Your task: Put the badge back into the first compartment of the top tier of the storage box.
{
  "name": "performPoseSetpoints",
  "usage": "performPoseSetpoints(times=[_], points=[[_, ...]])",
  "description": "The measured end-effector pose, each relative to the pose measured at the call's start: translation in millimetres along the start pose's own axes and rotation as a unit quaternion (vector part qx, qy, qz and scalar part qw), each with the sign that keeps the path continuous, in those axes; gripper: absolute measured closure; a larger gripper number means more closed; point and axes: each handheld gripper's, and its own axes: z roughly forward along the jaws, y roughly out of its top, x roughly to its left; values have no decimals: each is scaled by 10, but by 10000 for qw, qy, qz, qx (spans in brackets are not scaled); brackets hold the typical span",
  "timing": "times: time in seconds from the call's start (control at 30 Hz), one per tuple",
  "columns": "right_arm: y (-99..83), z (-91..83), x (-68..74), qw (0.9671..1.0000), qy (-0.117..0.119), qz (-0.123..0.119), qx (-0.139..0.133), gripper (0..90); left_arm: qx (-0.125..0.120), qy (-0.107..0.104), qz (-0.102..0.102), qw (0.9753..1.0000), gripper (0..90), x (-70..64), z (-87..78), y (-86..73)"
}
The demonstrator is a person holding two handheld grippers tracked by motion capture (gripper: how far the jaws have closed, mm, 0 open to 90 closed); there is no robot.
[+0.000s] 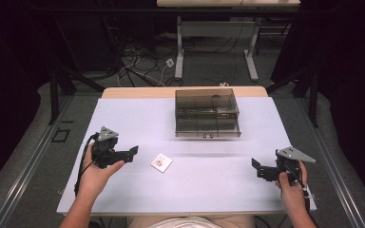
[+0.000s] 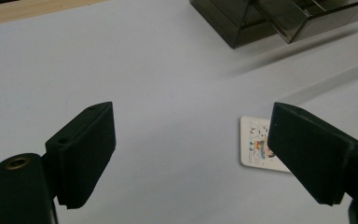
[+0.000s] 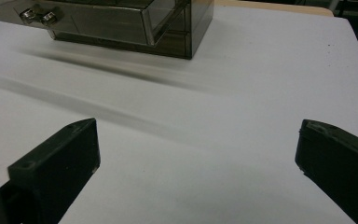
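As our two grippers, left (image 1: 132, 153) and right (image 1: 255, 166), rest on the white table (image 1: 209, 185) with jaws apart, we count one small card (image 1: 161, 162) between them and one smoky drawer box (image 1: 207, 113) behind.

High view above the table (image 1: 123, 109), facing forward; gripper views low, near, sharing the drawer box (image 1: 207, 113).

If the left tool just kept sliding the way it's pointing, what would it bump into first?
Probably the small white card. The left tool points across the table toward it, jaws wide open, and the left gripper view shows the card just ahead by one jaw. Depth is unclear; it might pass above.
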Motion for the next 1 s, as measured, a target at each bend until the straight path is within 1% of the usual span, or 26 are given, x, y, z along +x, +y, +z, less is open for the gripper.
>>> performPoseSetpoints(times=[0.1, 0.13, 0.17, 0.2, 0.23, 0.27, 0.3, 0.4, 0.43, 0.47, 0.57, 0.6, 0.63, 0.7, 0.73, 0.8, 0.9, 0.93, 0.97, 1.0], points=[[-3, 8, 2, 10000, -28, -5, -30, 0, 50, -26, 57, 10000, 160, -29, 17, 29], [-3, 9, -1, 10000, -28, -28, -33, 0, 11, -26, 81, 10000, 162, -41, 28, 36], [-3, 9, -1, 10000, -28, -28, -33, 0, 58, -23, 88, 9999, 162, -54, 28, 48], [-2, 7, 1, 10000, 7, -18, -3, 0, 23, -69, 97, 9999, 170, -63, 40, 55], [-2, 7, 1, 10000, 7, -18, -3, 0, 74, -74, 115, 9999, 170, -73, 41, 68], [-4, 10, 3, 10000, -9, -21, -14, 0, 53, -73, 94, 9999, 174, -87, 52, 77], [-6, 17, 6, 10000, -24, -34, -24, 0, 50, -80, 135, 9999, 178, -95, 60, 85], [-4, 20, 4, 10000, 22, -56, -20, 0, 136, -99, 158, 9997, 179, -129, 78, 120], [-2, 18, 2, 10000, 48, -65, 3, 0, 102, -111, 122, 9998, 180, -145, 95, 125], [-2, 18, 2, 10000, 48, -65, 3, 0, 149, -121, 135, 9997, 180, -153, 100, 135], [-4, 20, 2, 10000, 31, -59, -13, 0, 154, -135, 140, 9997, 180, -185, 137, 154], [-5, 18, 2, 10000, 25, -51, -14, 0, 169, -123, 182, 9996, 180, -192, 147, 159], [-5, 18, 2, 10000, 25, -51, -14, 0, 164, -114, 156, 9997, 180, -209, 158, 166], [-5, 17, 2, 10000, 28, -44, -9, 0, 224, -132, 201, 9995, 190, -223, 165, 182], [-4, 19, 0, 10000, 38, -64, -12, 0, 159, -141, 186, 9996, 194, -235, 179, 188], [-4, 19, 1, 10000, 39, -68, -11, 0, 199, -153, 216, 9995, 201, -247, 181, 206], [-4, 18, 1, 10000, 54, -75, 1, 0, 213, -177, 167, 9995, 215, -269, 196, 229], [-4, 20, 0, 9999, 44, -89, 16, 0, 197, -210, 205, 9994, 228, -269, 202, 234], [-5, 21, 0, 9999, 44, -92, 19, 0, 182, -203, 181, 9995, 231, -278, 209, 238], [-6, 20, 0, 9999, 46, -96, 30, 0, 204, -204, 201, 9994, 238, -282, 214, 243]])
